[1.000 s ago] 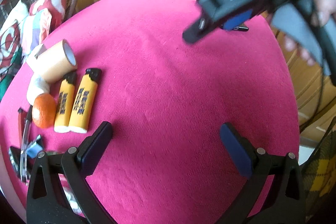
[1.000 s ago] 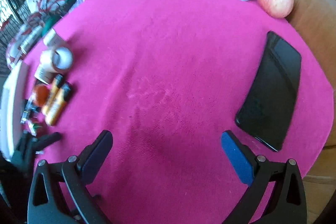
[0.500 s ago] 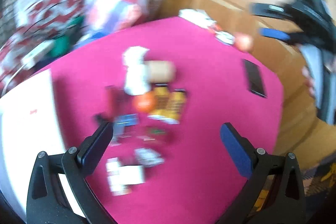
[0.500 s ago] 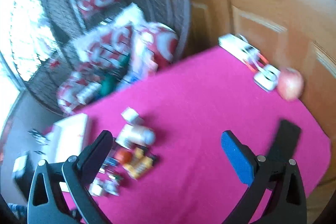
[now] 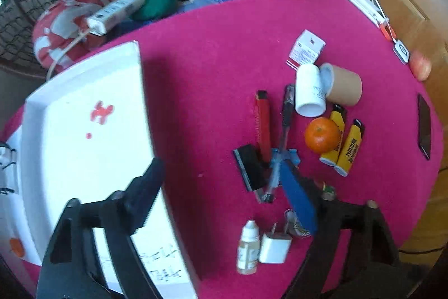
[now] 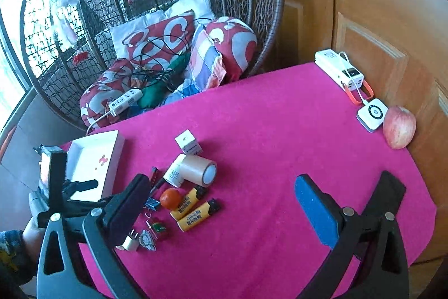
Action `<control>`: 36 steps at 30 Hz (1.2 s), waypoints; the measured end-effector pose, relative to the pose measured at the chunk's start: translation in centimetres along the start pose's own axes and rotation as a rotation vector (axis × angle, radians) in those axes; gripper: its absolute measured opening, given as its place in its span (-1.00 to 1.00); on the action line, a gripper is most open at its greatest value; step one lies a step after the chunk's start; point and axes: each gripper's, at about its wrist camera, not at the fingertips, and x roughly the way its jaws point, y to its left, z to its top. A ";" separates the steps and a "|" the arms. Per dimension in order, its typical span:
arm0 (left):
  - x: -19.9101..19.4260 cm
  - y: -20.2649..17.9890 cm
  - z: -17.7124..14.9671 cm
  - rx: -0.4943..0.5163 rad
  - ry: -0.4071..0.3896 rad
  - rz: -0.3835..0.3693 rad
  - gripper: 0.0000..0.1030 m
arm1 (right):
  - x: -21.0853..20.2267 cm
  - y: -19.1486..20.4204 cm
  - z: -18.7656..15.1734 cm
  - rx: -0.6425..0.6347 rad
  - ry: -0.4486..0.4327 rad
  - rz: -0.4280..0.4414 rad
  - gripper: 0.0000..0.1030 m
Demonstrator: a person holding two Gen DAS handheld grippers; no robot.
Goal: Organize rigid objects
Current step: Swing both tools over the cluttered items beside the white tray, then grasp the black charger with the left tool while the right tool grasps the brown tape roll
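Observation:
My left gripper [image 5: 221, 195] hangs over the pink cloth at the edge of the white tray [image 5: 84, 131]. Its jaws are closing with nothing between them. Just beyond its blue pad lie a black clip [image 5: 250, 167], a pen [image 5: 282, 136], a red utility knife [image 5: 262, 122], an orange [image 5: 322, 134], two yellow lighters [image 5: 350, 147], a white bottle [image 5: 309, 90] and a tape roll [image 5: 343, 84]. A dropper bottle [image 5: 247, 248] and a white plug [image 5: 275, 247] sit near its base. My right gripper [image 6: 221, 210] is open and empty, high above the table.
A black phone [image 6: 389, 195], an apple [image 6: 399, 128] and a white power bank [image 6: 338, 69] lie along the table's right edge by wooden doors. A wicker chair with cushions [image 6: 173, 41] stands behind the table. A small white box [image 6: 189, 142] sits mid-table.
The left view swung from bare cloth to the tray and the clutter, and its jaws stand narrower. The right gripper rose and tilted up, now showing the whole table.

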 end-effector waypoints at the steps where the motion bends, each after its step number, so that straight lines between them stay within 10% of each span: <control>1: 0.3 -0.1 0.0 0.000 0.008 -0.001 0.56 | 0.0 -0.4 0.0 0.004 0.001 -0.001 1.00; 14: 3.4 -1.1 0.9 -0.060 0.071 0.020 -0.07 | 1.2 -2.4 0.7 -0.022 0.029 0.070 0.87; 25: 5.1 -0.8 -0.1 -0.129 0.130 0.035 -0.21 | 3.9 -2.3 1.5 -0.074 0.088 0.139 0.84; 28: 5.1 -0.9 0.5 -0.114 0.109 0.014 -0.62 | 5.9 -1.9 1.7 -0.121 0.134 0.152 0.84; 36: 4.0 0.5 -0.2 -0.217 0.074 -0.051 -0.62 | 11.8 1.1 2.2 -0.342 0.247 0.200 0.84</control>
